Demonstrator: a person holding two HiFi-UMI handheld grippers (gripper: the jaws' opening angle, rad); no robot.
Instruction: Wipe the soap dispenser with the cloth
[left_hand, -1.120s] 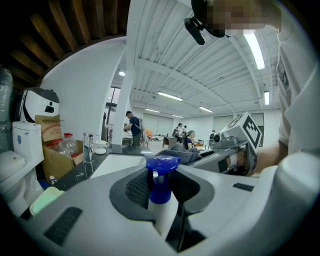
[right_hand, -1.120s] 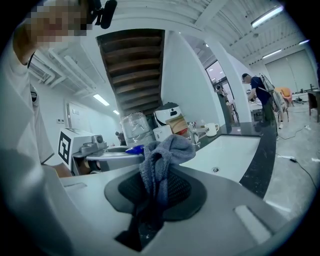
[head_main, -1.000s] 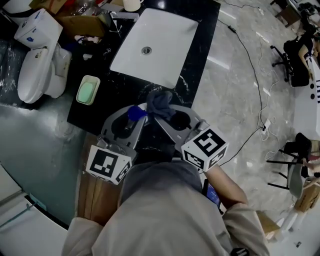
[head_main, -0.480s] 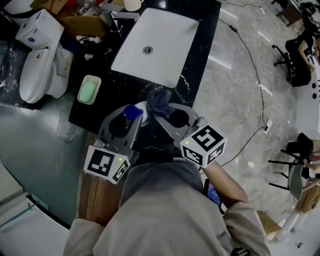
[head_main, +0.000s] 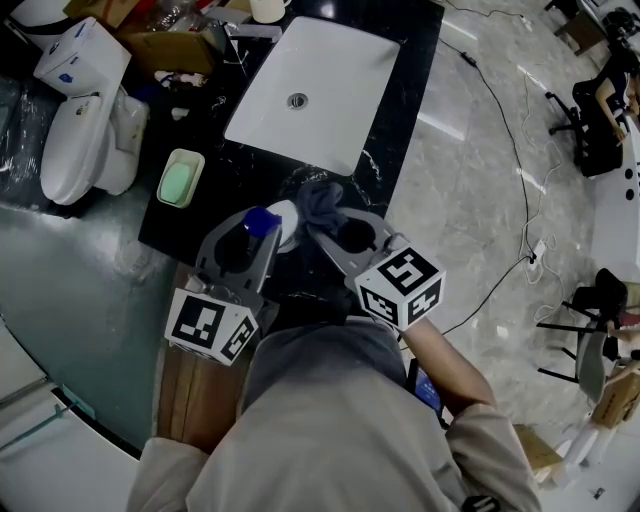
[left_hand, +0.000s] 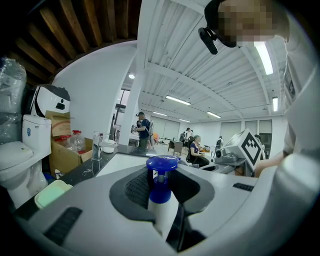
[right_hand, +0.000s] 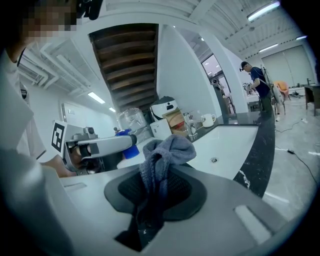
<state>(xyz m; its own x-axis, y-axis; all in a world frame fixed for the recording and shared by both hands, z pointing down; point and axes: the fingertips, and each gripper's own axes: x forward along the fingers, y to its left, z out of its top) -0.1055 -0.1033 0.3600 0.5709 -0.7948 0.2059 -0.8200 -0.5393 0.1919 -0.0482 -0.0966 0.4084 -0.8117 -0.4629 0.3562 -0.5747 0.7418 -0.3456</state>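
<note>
My left gripper (head_main: 262, 235) is shut on the soap dispenser (head_main: 283, 214), a white bottle with a blue pump top (left_hand: 161, 176), and holds it above the front of the black counter (head_main: 405, 70). In the left gripper view the bottle (left_hand: 163, 216) stands upright between the dark pads. My right gripper (head_main: 325, 225) is shut on a bunched grey cloth (head_main: 319, 203), which sticks up past its jaws (right_hand: 165, 152). The cloth sits right beside the bottle's right side; I cannot tell whether they touch. The left gripper (right_hand: 102, 146) shows to the cloth's left in the right gripper view.
A white rectangular sink (head_main: 315, 85) is set in the counter beyond both grippers. A green soap dish (head_main: 180, 178) lies on the counter's left. A white toilet (head_main: 85, 130) and boxes stand further left. Cables cross the marble floor (head_main: 480, 150) on the right.
</note>
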